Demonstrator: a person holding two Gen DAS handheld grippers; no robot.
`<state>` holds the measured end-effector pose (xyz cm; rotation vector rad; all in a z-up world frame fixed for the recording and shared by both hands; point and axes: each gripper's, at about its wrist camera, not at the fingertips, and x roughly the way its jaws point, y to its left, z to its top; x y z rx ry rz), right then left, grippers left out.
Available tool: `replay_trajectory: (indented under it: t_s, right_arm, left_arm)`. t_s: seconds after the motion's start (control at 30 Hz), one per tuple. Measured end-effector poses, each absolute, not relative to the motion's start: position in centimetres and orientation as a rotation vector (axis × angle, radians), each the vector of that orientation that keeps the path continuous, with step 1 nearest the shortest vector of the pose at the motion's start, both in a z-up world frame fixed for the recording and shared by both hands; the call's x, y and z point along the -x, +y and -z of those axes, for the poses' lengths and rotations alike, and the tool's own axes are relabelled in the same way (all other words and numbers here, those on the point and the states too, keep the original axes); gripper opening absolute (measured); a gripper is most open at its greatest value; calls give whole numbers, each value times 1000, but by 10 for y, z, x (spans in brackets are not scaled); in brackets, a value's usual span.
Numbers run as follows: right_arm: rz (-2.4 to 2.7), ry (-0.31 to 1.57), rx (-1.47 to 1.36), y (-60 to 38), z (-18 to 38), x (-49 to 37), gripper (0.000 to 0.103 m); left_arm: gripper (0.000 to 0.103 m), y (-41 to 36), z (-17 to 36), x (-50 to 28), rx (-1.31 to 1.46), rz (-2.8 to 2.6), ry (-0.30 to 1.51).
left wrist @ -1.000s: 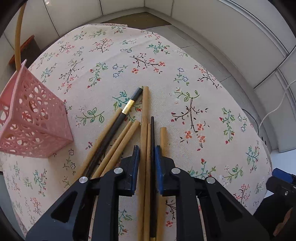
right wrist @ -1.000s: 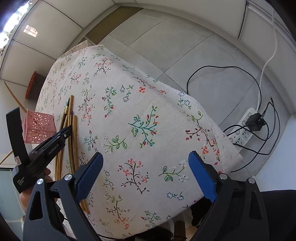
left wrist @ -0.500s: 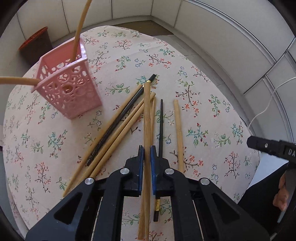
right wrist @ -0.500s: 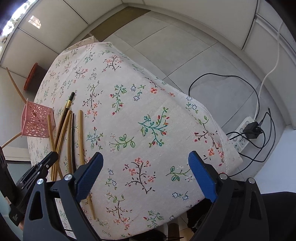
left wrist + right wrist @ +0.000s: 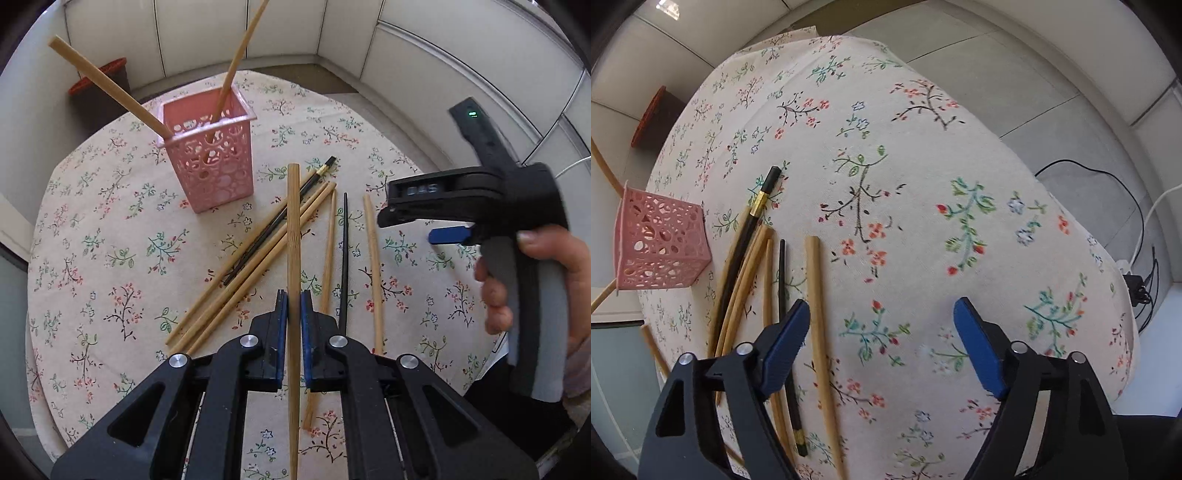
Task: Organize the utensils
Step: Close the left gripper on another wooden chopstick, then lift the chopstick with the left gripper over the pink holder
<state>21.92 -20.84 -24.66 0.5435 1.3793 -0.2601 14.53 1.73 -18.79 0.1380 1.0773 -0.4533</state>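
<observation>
Left tool (image 5: 291,306) is clamped tight on one bamboo chopstick (image 5: 293,236), its tip lifted toward twelve o'clock over the pile. Right tool (image 5: 881,332) hangs over the bench (image 5: 923,147) with its jaws wide but closing; one bamboo stick (image 5: 818,314) lies on the cloth between them, just inside the left pad, untouched by either pad.

Count on the bench, left view: four bamboo sticks fanned toward eleven o'clock, two more near upright at one o'clock, plus two black chopsticks (image 5: 277,218). That makes eight loose, nine with the held one.

One pink basket (image 5: 212,158) stands at eleven o'clock of the left tool, two bamboo sticks already in it, leaning out over its rim.

Only the left view shows the person's hand (image 5: 532,284) on the right tool's handle at three o'clock. Only the right view shows the cables (image 5: 1137,236) on the floor at three o'clock.
</observation>
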Motion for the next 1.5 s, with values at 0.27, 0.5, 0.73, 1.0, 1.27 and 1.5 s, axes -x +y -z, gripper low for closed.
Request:
replay_trajectory:
  t_s: [0.27,0.5,0.73,1.0,1.27,1.5]
  right_arm:
    - [268,1325,-370,-173,242,-229,10]
    - [71,1141,-561,-208,192,-190,7]
    - [-90,931,-491,-211,87,-141,7]
    - [-148,782,-436,-215,-7,-123,8]
    - [-180,647,-451,-222,-72,-146,8]
    - [-218,618,-485,-227,-75,-177,8]
  left_arm:
    - [7,24,161,-125,-106,447,984]
    - [7,33,134,-110,-61,443,916]
    - [7,45,90,-97,35,463,836]
    - [6,54,41,-99,114,430,720]
    - [6,65,-5,-139,228,248,494]
    - [6,49,-10,-180,245,97,329]
